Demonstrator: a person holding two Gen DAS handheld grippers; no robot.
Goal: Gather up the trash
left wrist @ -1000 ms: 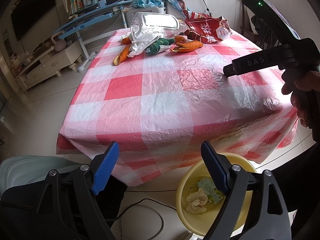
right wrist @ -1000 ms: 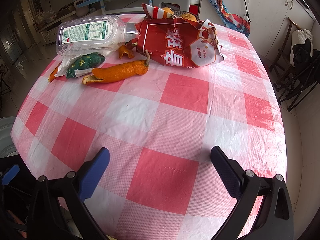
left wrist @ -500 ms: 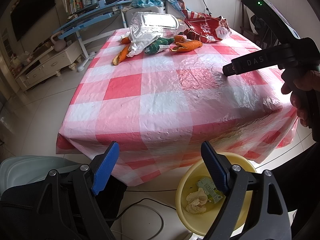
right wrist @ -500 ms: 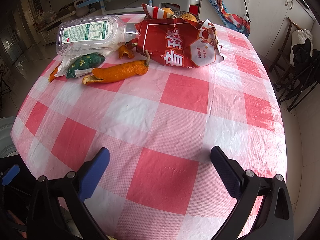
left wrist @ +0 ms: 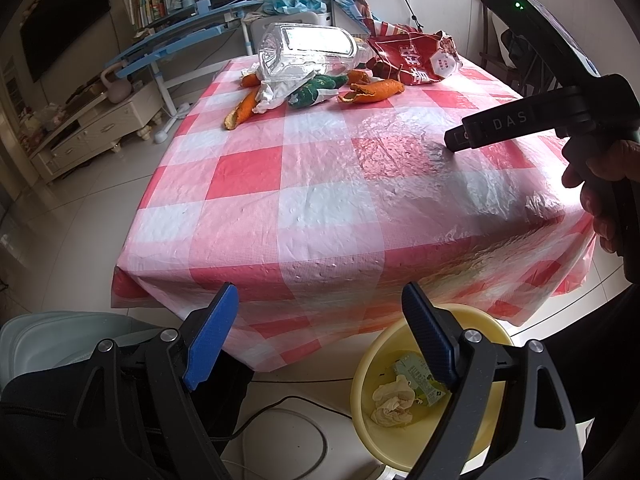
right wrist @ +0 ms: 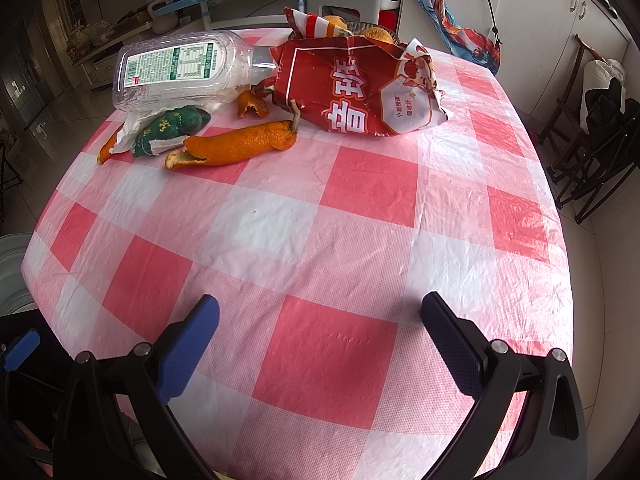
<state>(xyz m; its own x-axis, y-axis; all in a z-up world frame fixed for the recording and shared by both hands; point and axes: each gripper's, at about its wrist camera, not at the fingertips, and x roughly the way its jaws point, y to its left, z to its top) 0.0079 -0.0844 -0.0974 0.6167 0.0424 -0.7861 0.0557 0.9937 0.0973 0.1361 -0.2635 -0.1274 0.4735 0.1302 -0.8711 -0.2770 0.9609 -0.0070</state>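
Both sets of jaws stand wide apart with nothing between them, just as they did a second ago; neither tool has shifted. The left gripper hangs below the near edge of the desk, over the floor, with the yellow basin under its right finger; inside the basin lie a crumpled tissue and a green wrapper, unchanged. The right gripper hovers over the bare near part of the checked cloth, its hand showing in the left wrist view at the desk's right edge, in the same spot as before.

The rest of the trash sits at the far end of the desk, well apart from both grippers and unmoved. The clear plastic bottle lies on its side. Just right of it lies the torn red snack bag. In front of the bottle lies a green packet with white paper, and right of that a long orange peel. A smaller peel scrap lies between bottle and bag, another at the bottle's left
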